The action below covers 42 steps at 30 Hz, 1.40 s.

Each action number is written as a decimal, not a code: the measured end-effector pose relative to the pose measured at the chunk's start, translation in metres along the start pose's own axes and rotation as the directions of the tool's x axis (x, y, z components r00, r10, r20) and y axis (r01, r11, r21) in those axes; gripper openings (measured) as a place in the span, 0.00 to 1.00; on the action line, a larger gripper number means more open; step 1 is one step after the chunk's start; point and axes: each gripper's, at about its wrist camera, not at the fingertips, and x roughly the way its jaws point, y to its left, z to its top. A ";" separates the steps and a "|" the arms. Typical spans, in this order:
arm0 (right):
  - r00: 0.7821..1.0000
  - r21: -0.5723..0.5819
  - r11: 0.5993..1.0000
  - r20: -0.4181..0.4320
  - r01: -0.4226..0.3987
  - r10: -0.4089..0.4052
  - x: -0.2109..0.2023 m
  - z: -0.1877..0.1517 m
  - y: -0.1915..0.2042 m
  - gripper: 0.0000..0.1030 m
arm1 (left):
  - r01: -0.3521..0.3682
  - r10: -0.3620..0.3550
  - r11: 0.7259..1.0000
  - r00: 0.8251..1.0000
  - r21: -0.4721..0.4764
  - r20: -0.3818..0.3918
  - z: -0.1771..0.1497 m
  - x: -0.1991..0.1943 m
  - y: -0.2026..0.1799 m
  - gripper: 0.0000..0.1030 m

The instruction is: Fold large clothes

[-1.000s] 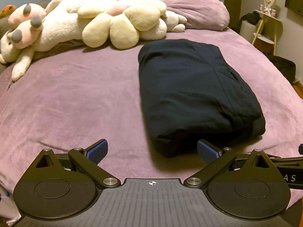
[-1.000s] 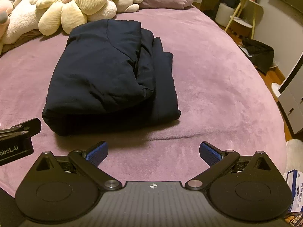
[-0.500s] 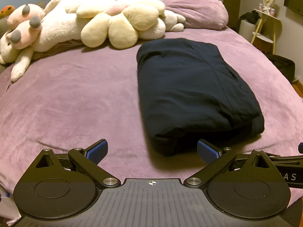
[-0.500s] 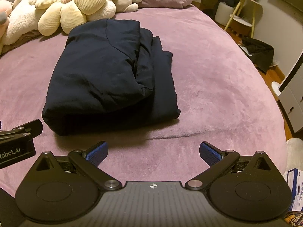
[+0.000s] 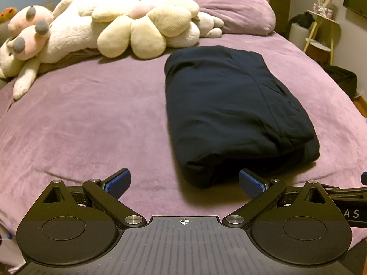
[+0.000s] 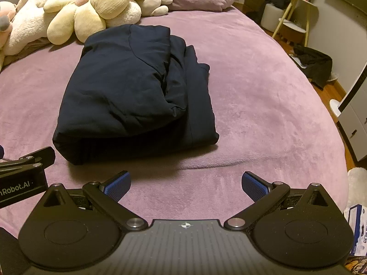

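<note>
Navy folded jacket (image 5: 231, 112) lies on a purple bedspread (image 5: 91, 119). The left gripper (image 5: 184, 182) and right gripper (image 6: 186, 184) hover wide apart near its front edge, holding nothing.

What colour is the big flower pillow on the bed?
The flower pillow is pale cream-yellow with a soft pink middle. The left wrist view shows it best.

My left gripper (image 5: 184, 183) and right gripper (image 6: 186, 184) are matte black, with ridged blue fingertip pads (image 6: 118, 186), silver pivot screws (image 6: 134, 222) and white lettering.
</note>
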 end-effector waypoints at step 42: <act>1.000 0.008 1.000 0.009 -0.007 0.007 -0.006 0.002 -0.001 1.00 | 0.010 -0.010 1.000 1.000 0.018 0.001 0.005 -0.002 -0.001 1.00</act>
